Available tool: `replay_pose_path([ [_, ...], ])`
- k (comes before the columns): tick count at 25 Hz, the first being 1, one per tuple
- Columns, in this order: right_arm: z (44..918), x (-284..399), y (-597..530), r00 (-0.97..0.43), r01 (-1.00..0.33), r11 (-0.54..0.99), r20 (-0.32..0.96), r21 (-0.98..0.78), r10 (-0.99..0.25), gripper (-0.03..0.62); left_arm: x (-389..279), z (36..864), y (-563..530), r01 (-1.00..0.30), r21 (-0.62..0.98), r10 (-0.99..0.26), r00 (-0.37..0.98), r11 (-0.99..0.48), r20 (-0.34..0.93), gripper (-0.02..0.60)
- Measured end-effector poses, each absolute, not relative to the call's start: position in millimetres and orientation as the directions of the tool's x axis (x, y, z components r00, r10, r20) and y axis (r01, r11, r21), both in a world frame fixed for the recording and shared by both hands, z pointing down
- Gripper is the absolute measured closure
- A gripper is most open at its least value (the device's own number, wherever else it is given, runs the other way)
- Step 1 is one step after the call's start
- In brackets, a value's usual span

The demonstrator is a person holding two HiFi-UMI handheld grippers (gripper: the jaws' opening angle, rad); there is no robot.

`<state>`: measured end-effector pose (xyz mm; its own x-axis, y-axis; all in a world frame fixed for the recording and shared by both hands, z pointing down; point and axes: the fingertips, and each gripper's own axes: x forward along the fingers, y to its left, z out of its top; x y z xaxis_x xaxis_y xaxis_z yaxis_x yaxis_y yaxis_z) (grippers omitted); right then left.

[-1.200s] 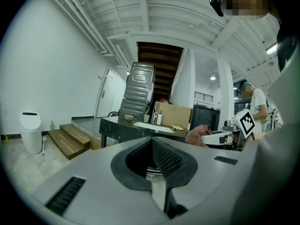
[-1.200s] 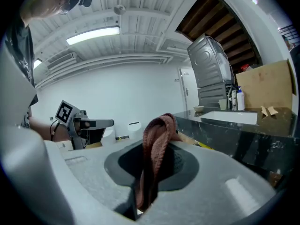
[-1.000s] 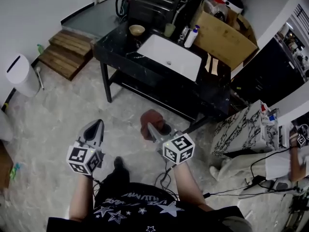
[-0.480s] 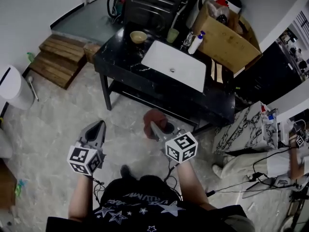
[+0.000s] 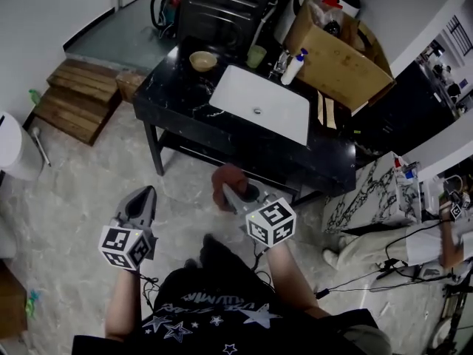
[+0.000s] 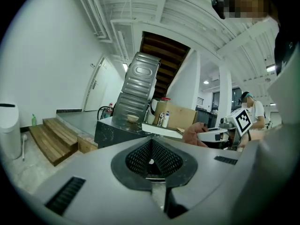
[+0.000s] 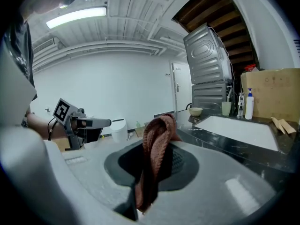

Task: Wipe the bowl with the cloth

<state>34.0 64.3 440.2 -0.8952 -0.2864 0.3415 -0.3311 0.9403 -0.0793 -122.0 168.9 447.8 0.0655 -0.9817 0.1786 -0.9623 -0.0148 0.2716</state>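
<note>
A small beige bowl (image 5: 202, 61) stands on the black marble counter (image 5: 174, 95), left of the white sink (image 5: 260, 103); it also shows in the right gripper view as the bowl (image 7: 195, 111) and far off as the bowl (image 6: 132, 118). My right gripper (image 5: 228, 192) is shut on a reddish-brown cloth (image 5: 225, 180), which hangs folded between its jaws, the cloth (image 7: 153, 158). My left gripper (image 5: 145, 195) is shut and holds nothing. Both grippers hang over the floor, well short of the counter.
A white soap bottle (image 5: 293, 63) and a green cup (image 5: 256, 55) stand at the sink's back edge. A cardboard box (image 5: 336, 58) sits behind them. Wooden steps (image 5: 70, 102) lie left of the counter, a white bin (image 5: 11, 150) far left. Another person (image 5: 414, 250) sits at the right.
The counter and bowl have shifted a little nearer and lower in the head view as I step forward. Both grippers keep their hold and pose.
</note>
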Motion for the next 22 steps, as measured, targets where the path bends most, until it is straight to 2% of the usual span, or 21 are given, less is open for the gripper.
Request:
replay_pose_path([
  [8, 449, 20, -7, -0.896, -0.36, 0.929, 0.309, -0.088, -0.318, 0.534, -136, 446, 97, -0.975, 0.218, -0.98, 0.091, -0.051, 0.176, 0.574],
  [22, 441, -53, -195, -0.928, -0.32, 0.935, 0.249, -0.152, -0.277, 0.534, -200, 440, -73, -0.978, 0.21, -0.976, 0.031, 0.015, 0.214, 0.574],
])
